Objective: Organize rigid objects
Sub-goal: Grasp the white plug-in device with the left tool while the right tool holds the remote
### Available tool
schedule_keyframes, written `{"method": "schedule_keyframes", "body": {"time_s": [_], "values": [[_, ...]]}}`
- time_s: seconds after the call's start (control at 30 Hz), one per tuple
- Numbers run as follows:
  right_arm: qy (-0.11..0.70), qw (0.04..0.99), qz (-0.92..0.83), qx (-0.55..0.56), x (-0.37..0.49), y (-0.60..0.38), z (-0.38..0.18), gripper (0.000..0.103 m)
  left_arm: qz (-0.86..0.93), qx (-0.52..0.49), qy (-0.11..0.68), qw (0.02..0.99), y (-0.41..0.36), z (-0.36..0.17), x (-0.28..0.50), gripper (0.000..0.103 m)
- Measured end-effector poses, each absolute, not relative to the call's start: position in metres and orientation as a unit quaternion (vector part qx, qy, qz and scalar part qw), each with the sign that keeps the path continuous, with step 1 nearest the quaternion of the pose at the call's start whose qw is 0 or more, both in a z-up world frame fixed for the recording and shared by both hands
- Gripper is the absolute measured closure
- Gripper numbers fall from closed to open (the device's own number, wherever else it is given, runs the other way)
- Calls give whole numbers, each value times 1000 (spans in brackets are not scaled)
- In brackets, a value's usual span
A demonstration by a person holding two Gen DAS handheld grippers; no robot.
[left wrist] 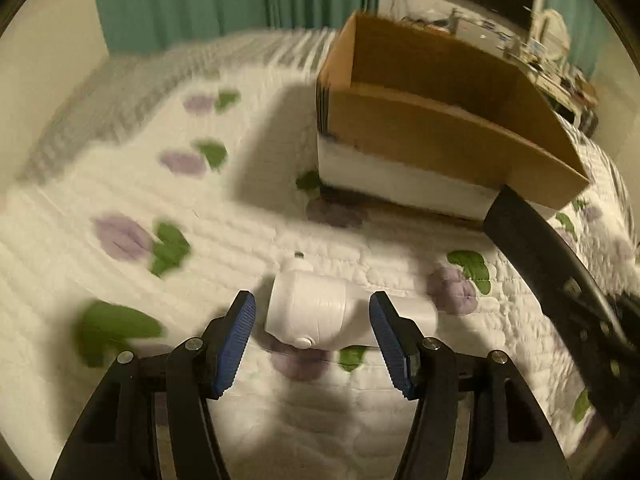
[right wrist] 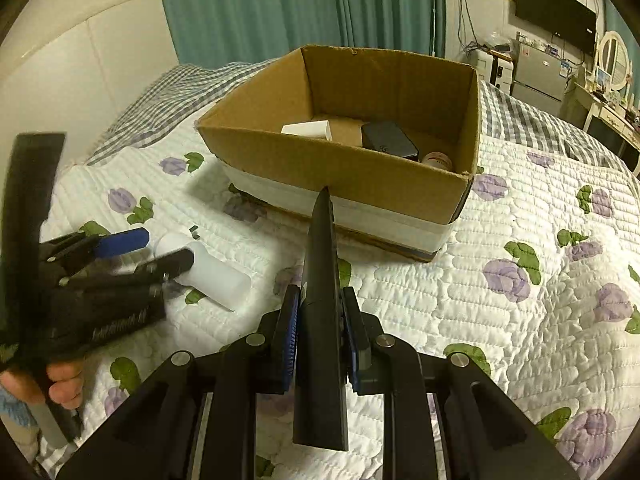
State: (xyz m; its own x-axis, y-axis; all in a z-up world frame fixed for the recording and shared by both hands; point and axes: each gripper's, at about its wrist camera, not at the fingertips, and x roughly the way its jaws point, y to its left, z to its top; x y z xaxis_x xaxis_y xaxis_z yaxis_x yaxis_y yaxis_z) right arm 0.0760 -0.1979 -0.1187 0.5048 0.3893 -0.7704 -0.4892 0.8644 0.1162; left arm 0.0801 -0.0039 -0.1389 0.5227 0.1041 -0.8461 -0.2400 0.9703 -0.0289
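A white plastic bottle-shaped object lies on its side on the quilt. My left gripper is open with a blue pad on each side of it; it also shows in the right wrist view around the white object. My right gripper is shut on a long black flat tool, whose tip points at the open cardboard box. The black tool also shows in the left wrist view, its tip near the box.
The box holds a white carton, a black case and a small jar. It stands on a white quilt with purple flowers. Green curtains, a TV and a cluttered desk are behind.
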Motion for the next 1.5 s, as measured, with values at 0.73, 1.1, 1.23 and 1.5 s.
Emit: {"method": "schedule_keyframes", "body": {"time_s": [0.73, 1.1, 1.23, 1.5], "values": [[408, 885, 216, -63, 56, -204, -105, 84, -14, -63, 489, 870, -31, -137, 66, 68], [404, 893, 193, -35, 35, -240, -93, 84, -73, 78, 467, 878, -40, -111, 32, 50], [400, 895, 197, -21, 37, -247, -89, 84, -117, 155, 462, 865, -56, -111, 32, 46], [412, 887, 209, 11, 44, -257, -99, 84, -216, 225, 494, 811, -85, -135, 42, 44]]}}
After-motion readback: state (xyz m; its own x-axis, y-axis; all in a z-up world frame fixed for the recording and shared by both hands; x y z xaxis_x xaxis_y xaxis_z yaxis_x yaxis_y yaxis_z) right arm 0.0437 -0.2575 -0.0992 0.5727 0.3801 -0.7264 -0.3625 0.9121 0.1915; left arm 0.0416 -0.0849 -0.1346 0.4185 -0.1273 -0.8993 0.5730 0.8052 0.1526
